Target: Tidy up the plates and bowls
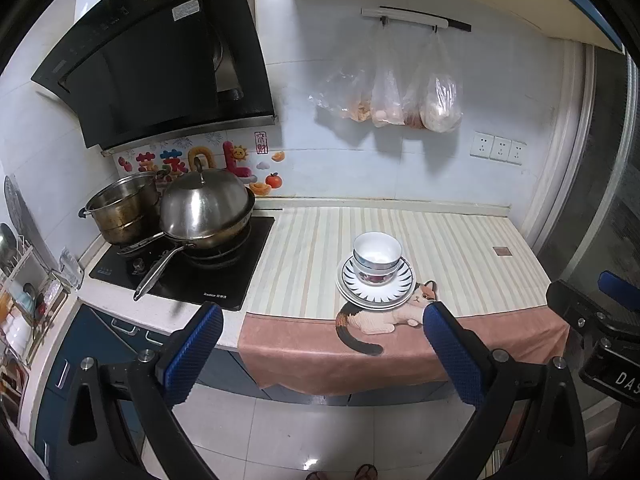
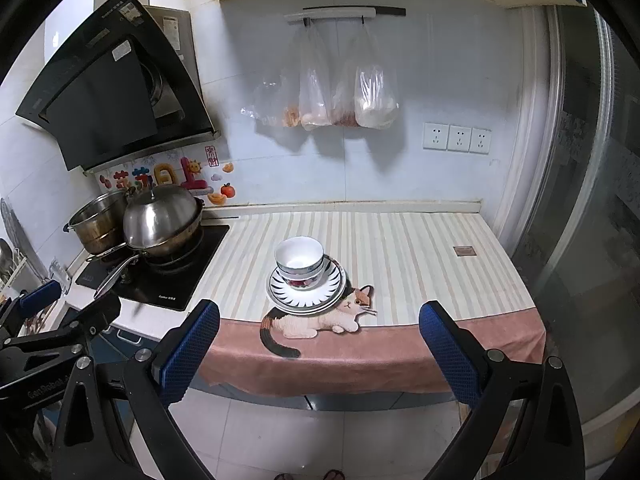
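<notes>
A stack of bowls point(image 1: 377, 255) point(image 2: 299, 261), white on top, sits on stacked plates point(image 1: 400, 287) point(image 2: 332, 286) with a dark ray pattern, on the striped mat near the counter's front edge. My left gripper point(image 1: 325, 326) is open and empty, held in front of and below the counter edge, short of the stack. My right gripper point(image 2: 320, 324) is open and empty too, likewise back from the counter. The right gripper's body shows at the right edge of the left wrist view point(image 1: 600, 320); the left gripper's body shows at the left edge of the right wrist view point(image 2: 60, 332).
A striped mat with a cat picture point(image 1: 384, 316) point(image 2: 320, 320) covers the counter. A stove point(image 1: 224, 280) point(image 2: 176, 280) at the left holds a lidded wok point(image 1: 206, 210) point(image 2: 162, 218) and a steel pot point(image 1: 122, 208). Plastic bags point(image 1: 400, 92) hang on the wall. A dish rack point(image 1: 20, 300) stands far left.
</notes>
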Motion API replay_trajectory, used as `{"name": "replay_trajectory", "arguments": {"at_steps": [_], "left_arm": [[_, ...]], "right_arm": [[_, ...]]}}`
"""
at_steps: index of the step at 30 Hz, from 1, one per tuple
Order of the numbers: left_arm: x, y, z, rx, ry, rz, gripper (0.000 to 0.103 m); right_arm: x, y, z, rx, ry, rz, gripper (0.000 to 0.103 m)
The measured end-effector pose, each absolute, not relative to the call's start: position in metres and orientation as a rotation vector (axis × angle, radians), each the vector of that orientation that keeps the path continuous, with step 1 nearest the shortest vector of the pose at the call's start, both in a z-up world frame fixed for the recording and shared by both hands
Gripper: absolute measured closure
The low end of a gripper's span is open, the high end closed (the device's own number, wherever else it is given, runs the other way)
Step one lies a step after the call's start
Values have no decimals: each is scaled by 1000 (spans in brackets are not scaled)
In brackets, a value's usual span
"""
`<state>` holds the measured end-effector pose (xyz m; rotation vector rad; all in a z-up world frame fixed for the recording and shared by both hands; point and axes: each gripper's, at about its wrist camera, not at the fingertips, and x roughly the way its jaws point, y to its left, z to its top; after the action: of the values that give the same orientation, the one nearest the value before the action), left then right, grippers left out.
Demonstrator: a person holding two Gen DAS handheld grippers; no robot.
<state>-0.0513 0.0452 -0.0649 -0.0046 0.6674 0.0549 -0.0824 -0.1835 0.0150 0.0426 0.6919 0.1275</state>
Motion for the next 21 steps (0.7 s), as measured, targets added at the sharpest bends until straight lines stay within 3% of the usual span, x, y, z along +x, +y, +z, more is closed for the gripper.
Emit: {"name": "replay_trajectory", "arguments": {"at_steps": [21], "left_arm": [[-56,42,-66,-17,666,82,0]], "right_arm": [[-79,-185,11,44,700,127,1]]}}
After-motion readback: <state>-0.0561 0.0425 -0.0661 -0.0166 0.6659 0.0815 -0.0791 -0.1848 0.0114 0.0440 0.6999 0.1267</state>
